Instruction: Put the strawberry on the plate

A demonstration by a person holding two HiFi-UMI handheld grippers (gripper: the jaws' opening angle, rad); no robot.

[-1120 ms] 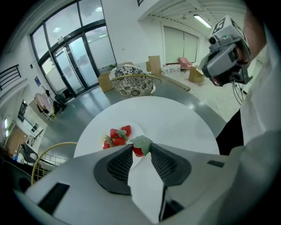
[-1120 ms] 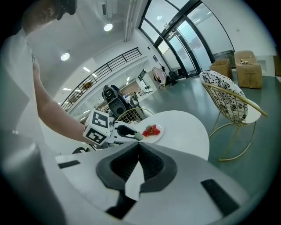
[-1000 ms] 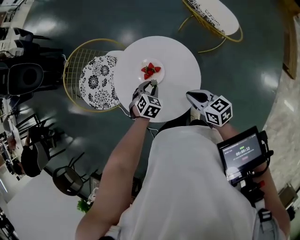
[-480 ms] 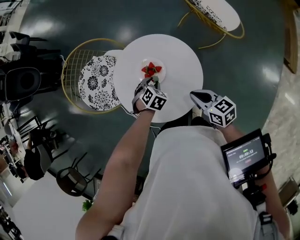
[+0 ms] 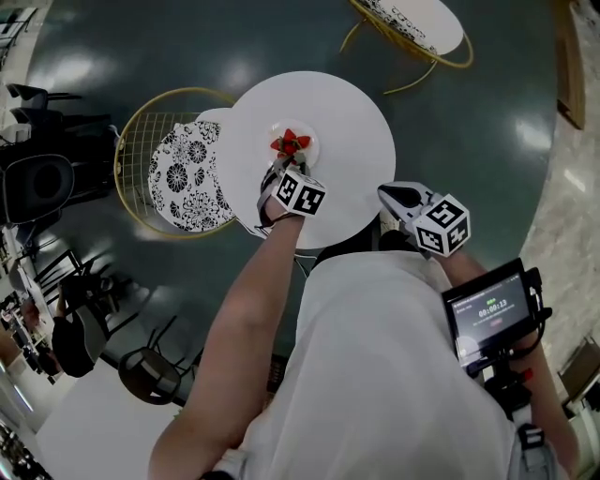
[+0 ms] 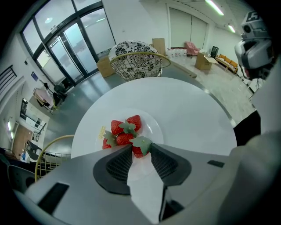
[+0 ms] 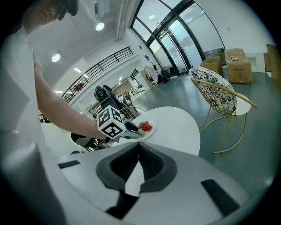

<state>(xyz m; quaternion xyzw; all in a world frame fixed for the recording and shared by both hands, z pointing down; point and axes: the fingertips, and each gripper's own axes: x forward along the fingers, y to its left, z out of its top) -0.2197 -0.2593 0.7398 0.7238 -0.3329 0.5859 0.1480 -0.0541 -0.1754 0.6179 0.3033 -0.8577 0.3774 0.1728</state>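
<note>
L tongs fwd w/ strawberry

We note a dark green, glossy floor showing pale glare. A round white table stands at centre, with a gold wire chair and its black-and-white patterned cushion just beside it. A second such chair stands apart. Tall dark-framed windows, round ceiling lights, cardboard boxes near the glass.

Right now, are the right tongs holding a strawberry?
No, the right tongs are shut tip to tip with nothing between them.
</note>
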